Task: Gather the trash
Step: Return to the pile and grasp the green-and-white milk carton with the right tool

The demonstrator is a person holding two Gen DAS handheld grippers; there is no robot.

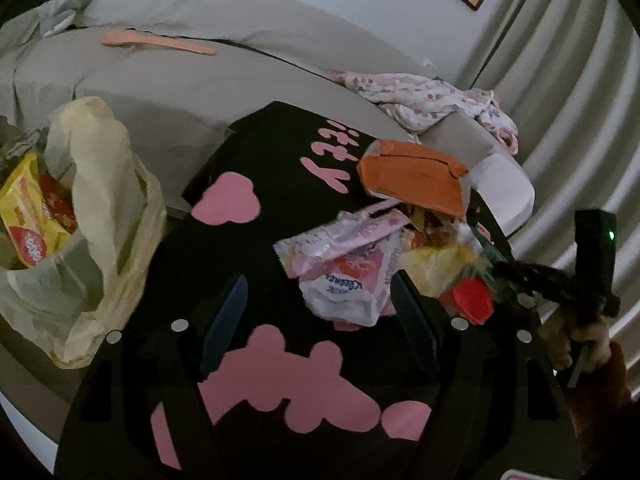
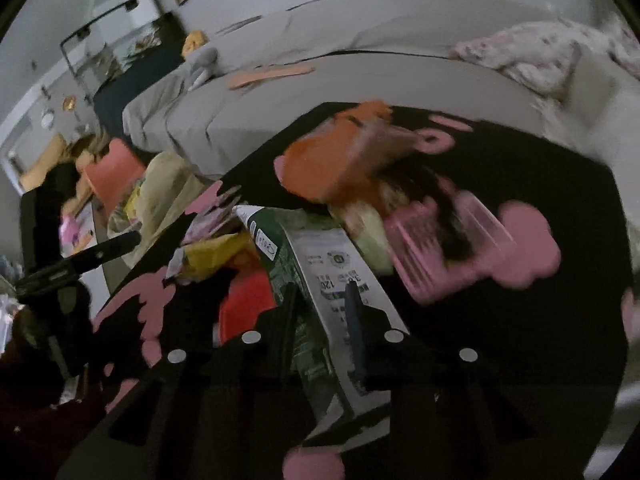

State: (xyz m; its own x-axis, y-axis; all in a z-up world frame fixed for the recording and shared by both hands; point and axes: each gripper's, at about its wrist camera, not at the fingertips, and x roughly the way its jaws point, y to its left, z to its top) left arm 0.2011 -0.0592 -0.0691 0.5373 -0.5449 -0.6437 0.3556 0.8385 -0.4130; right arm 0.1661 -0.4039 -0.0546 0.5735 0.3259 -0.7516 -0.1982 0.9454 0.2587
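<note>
A heap of trash lies on the black table with pink shapes point(image 1: 256, 156): an orange carton point(image 1: 416, 180), a pink-and-white tissue pack point(image 1: 344, 280), a yellow wrapper point(image 1: 436, 264) and a red lid point(image 1: 472, 300). My left gripper point(image 1: 320, 316) stands open just short of the tissue pack, with nothing held. In the right wrist view my right gripper point(image 2: 322, 296) is shut on a green-and-white pack point(image 2: 332, 268), its pads pressing both sides. The red lid point(image 2: 248, 300) lies just left of that pack. From the left, the right gripper point(image 1: 508, 272) reaches into the heap's right side.
An open pale plastic bag point(image 1: 96, 208) with a yellow packet point(image 1: 28, 216) inside sits at the table's left edge. A pink comb point(image 2: 440, 248) lies right of the heap. Behind the table is a grey sofa point(image 1: 200, 80) with a patterned cloth point(image 1: 432, 100); curtains point(image 1: 580, 120) hang on the right.
</note>
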